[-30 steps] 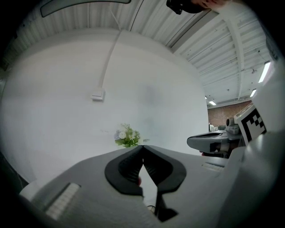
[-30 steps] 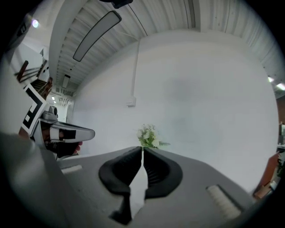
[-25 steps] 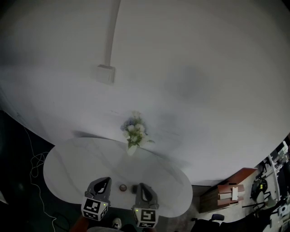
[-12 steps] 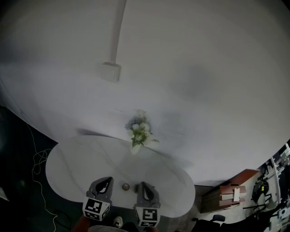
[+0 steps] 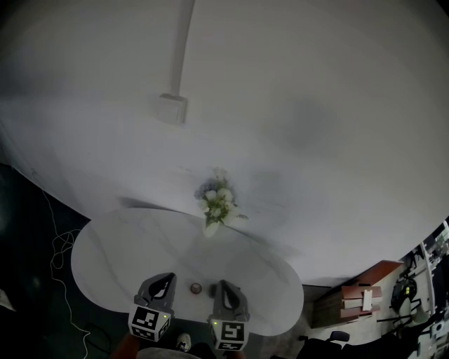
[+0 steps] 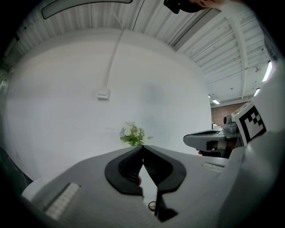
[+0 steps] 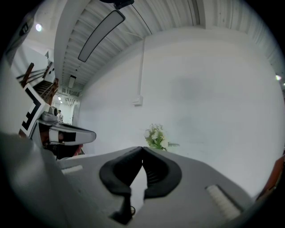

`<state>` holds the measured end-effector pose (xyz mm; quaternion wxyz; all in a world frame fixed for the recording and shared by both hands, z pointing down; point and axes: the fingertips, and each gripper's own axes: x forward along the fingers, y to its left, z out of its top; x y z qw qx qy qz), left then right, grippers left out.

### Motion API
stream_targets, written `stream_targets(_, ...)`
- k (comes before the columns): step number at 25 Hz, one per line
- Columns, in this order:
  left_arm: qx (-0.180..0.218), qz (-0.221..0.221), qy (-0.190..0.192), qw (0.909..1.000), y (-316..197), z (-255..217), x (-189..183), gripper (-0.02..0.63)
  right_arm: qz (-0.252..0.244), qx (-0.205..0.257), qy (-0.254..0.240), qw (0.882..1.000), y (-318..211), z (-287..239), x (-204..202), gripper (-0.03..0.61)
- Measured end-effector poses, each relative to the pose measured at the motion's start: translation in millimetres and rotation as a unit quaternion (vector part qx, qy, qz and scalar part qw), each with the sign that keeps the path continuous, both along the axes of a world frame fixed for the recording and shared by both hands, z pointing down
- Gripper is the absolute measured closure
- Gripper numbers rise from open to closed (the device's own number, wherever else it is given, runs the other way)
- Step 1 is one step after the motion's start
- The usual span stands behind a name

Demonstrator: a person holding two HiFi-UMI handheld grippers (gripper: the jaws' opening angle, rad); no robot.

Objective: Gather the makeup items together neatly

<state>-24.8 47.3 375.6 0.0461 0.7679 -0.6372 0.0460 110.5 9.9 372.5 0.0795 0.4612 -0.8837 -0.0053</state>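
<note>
Grey moulded shells on left gripper (image 5: 165,278) and right gripper (image 5: 220,286), black ribbed pads (image 6: 127,167), white cube (image 5: 149,322) with black square markers on each.

White wall (image 5: 295,91), conduit (image 5: 184,49) dropping to a wall box (image 5: 171,109), oval white counter (image 5: 119,245), flower bouquet (image 5: 216,203) at its back, dark floor (image 5: 28,238), ribbed ceiling (image 7: 178,13).

This looks like a big work hall or lab, not a home. The roof (image 7: 178,18) is ribbed metal, with a long lamp (image 7: 101,34) hanging under it. A plain white wall (image 5: 295,105) has a cable cover (image 5: 184,42) running down to a small box (image 5: 172,109). Loose wires (image 5: 59,245) lie on the dark floor. A white oval table (image 5: 126,245) with a bunch of flowers (image 5: 217,203) stands by the wall. A brown cabinet (image 5: 358,294) and racks of gear (image 5: 421,280) stand off to the side.
</note>
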Motion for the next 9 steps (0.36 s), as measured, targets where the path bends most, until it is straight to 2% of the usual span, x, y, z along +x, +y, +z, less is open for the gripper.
stream_targets(9,0.001,0.000,-0.001,1.0000,-0.4,-5.0,0.7,0.603,0.001,0.001,-0.002,1.000,-1.5,-1.5,2.5,0.574)
